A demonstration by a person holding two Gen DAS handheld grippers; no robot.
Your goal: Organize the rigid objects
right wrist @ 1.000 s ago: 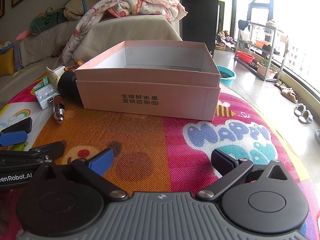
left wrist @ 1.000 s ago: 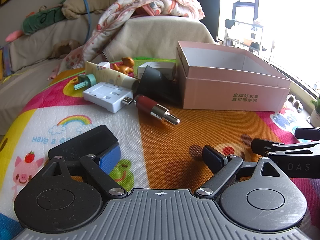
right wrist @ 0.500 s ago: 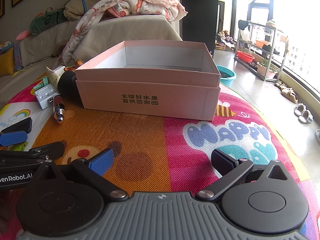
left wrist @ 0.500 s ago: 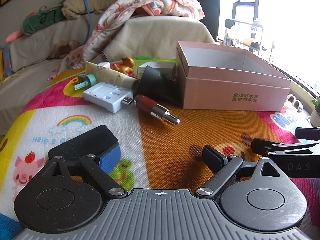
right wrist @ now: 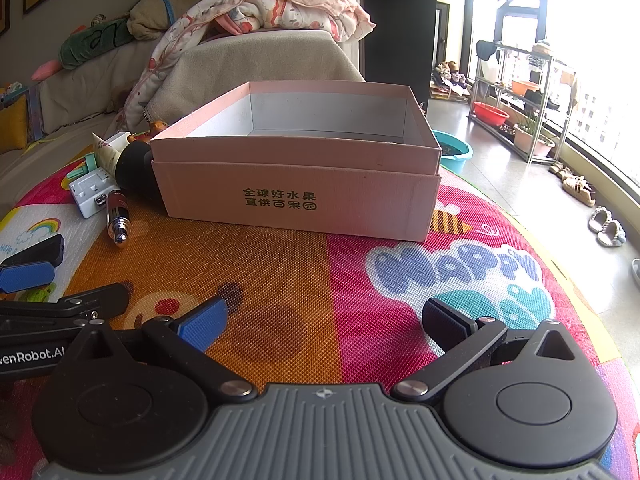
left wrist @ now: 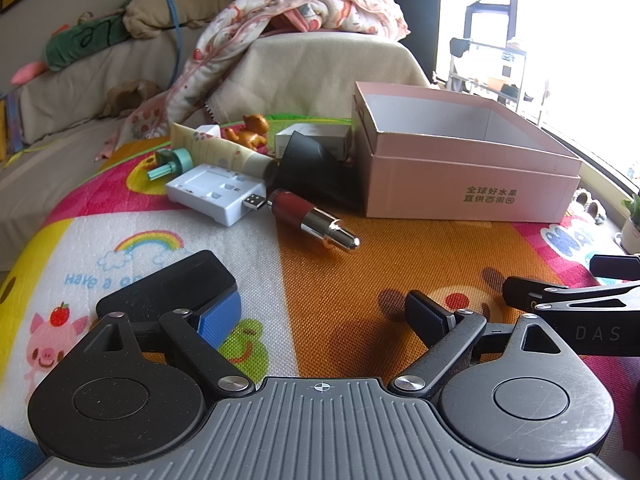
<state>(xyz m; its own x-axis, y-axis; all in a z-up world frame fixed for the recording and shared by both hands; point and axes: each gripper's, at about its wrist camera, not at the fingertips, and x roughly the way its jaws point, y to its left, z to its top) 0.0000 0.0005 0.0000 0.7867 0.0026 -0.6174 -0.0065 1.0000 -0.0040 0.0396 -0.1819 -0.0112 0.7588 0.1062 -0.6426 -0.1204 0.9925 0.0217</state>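
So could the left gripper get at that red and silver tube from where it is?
Probably yes: the left gripper is open, and only bare mat lies between it and the tube.

The box [right wrist: 296, 196] is pale pink outside, white inside, with dark green print. The play mat [right wrist: 320, 272] shows orange, pink and white cartoon panels. The lipstick [left wrist: 310, 218] is dark red and silver; the charger [left wrist: 216, 192] white.

Each black claw [left wrist: 320, 304] [right wrist: 324, 320] has blue pads, silver screws, ribbed grey base.
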